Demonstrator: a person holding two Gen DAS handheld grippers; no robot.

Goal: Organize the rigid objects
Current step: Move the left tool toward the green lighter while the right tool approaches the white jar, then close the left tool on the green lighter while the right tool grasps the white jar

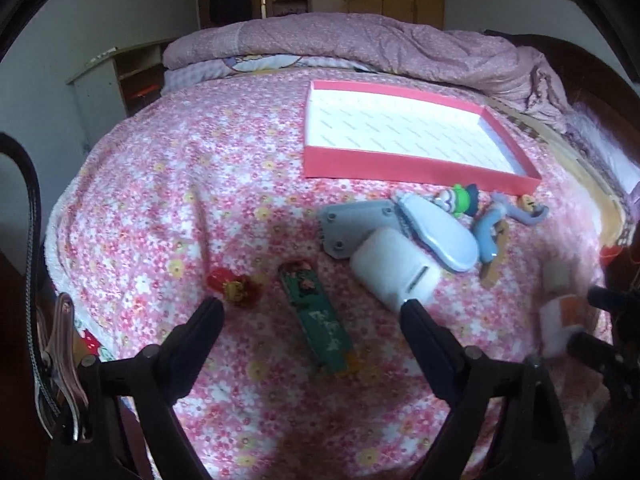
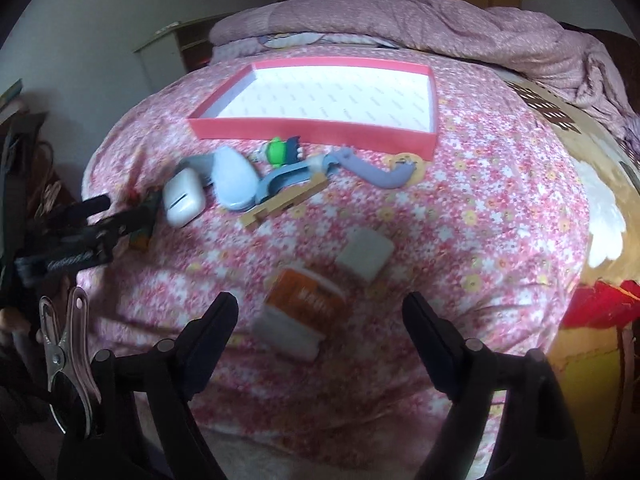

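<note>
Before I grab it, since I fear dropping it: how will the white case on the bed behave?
The white case looks smooth and rounded, so it may slip between pads. It seems rigid and probably light. On the soft floral bedspread it may rock rather than slide.

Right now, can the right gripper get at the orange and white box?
Probably yes: the right gripper has open jaws straddling the orange and white box just ahead on the bedspread, nothing between.

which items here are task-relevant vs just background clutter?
Job:
red tray, nothing in it
white case
green strip
red toy
grey bracket
pale blue oval piece
green figure
orange-and-white box
white block

Lying about:
quilt
floral sheet
shelf unit
</note>
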